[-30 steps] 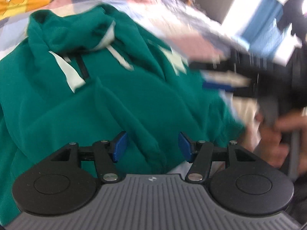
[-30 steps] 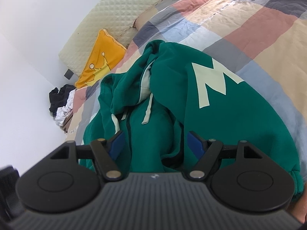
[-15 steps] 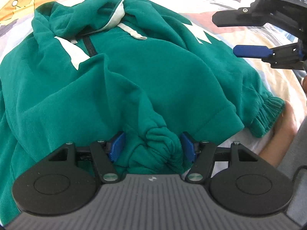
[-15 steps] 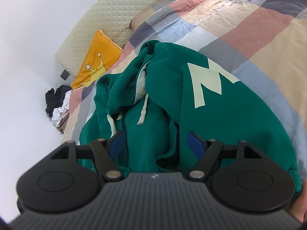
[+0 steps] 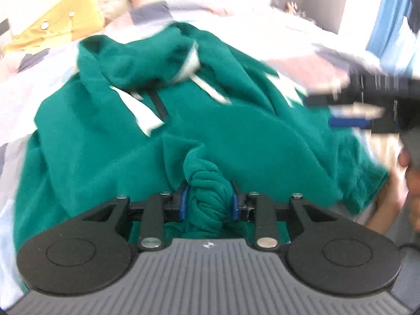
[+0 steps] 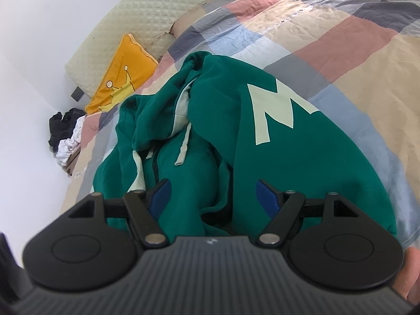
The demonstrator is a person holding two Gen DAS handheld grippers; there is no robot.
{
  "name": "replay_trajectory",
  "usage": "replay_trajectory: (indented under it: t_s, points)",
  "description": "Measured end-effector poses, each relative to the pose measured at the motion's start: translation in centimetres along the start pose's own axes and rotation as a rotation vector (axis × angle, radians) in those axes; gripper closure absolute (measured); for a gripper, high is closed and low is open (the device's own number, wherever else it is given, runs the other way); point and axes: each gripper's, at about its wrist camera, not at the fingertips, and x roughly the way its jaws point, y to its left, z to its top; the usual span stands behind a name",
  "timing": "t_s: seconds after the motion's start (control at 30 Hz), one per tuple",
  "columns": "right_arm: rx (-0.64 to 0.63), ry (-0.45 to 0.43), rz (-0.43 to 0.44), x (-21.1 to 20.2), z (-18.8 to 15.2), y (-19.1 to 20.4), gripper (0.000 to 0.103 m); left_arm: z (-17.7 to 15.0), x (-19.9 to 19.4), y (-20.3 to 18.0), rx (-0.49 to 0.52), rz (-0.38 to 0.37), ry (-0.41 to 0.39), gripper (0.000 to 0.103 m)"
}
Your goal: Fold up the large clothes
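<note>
A large green hoodie (image 5: 236, 136) with pale lettering and drawstrings lies crumpled on the patchwork bedspread (image 6: 328, 39). My left gripper (image 5: 209, 202) is shut on a bunched cuff of the hoodie's sleeve (image 5: 207, 191), held between the blue pads. My right gripper (image 6: 214, 197) is open and empty, hovering just above the hoodie (image 6: 288, 144) near its lower edge. The right gripper also shows blurred at the right of the left wrist view (image 5: 367, 107).
An orange cushion (image 6: 118, 78) and a quilted headboard (image 6: 157, 15) stand at the bed's head. A pile of dark and white clothes (image 6: 65, 134) lies by the wall at the left. A hand (image 5: 412, 178) is at the right edge.
My left gripper has closed on the bunched sleeve cuff that lay between its open jaws. The right gripper has stayed open and dropped slightly closer to the hoodie.
</note>
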Motion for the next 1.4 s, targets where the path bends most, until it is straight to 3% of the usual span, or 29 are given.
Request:
replay_trajectory:
  t_s: [0.13, 0.27, 0.43, 0.5, 0.67, 0.73, 0.83, 1.0, 1.13, 1.17, 1.2, 1.4]
  points:
    - [-0.031, -0.002, -0.007, 0.0, -0.2, 0.8, 0.028, 2.8, -3.0, 5.1, -0.134, -0.007, -0.045, 0.068]
    - [-0.082, -0.011, -0.01, 0.2, -0.5, 1.6, 0.028, 6.5, -6.3, 11.6, -0.215, 0.087, -0.141, 0.068]
    - [-0.104, -0.022, -0.014, 0.5, -0.7, 2.6, 0.029, 11.1, -10.0, 21.7, -0.393, 0.214, -0.248, 0.068]
    - [-0.121, -0.027, -0.014, 0.7, -0.8, 3.2, 0.028, 12.6, -11.3, 26.0, -0.45, 0.286, -0.297, 0.068]
    - [-0.215, -0.05, -0.071, 3.0, -0.8, 4.8, 0.029, 16.0, -13.8, 35.5, -0.453, 0.554, -0.426, 0.068]
    - [-0.265, -0.073, -0.095, 3.8, -0.7, 5.6, 0.029, 17.3, -14.3, 39.5, -0.466, 0.652, -0.456, 0.069]
    - [-0.248, -0.064, -0.063, 5.0, -0.4, 6.0, 0.029, 18.8, -15.1, 45.7, -0.495, 0.799, -0.477, 0.069]
    - [-0.281, -0.045, -0.032, 7.7, 0.0, 7.7, 0.029, 19.2, -13.8, 55.6, -0.569, 0.916, -0.444, 0.072]
    - [-0.293, -0.033, -0.014, 9.6, 0.0, 8.8, 0.029, 17.4, -10.5, 62.4, -0.579, 1.0, -0.391, 0.082]
    - [-0.29, -0.025, -0.013, 10.1, 0.0, 9.1, 0.029, 16.7, -9.2, 63.8, -0.59, 1.014, -0.366, 0.097]
    - [-0.292, -0.016, -0.016, 10.6, 0.0, 9.3, 0.029, 16.0, -7.7, 65.0, -0.597, 1.039, -0.332, 0.103]
    - [-0.3, 0.037, -0.05, 13.5, 0.1, 10.3, 0.028, 9.9, -0.6, 69.6, -0.706, 1.027, -0.173, 0.103]
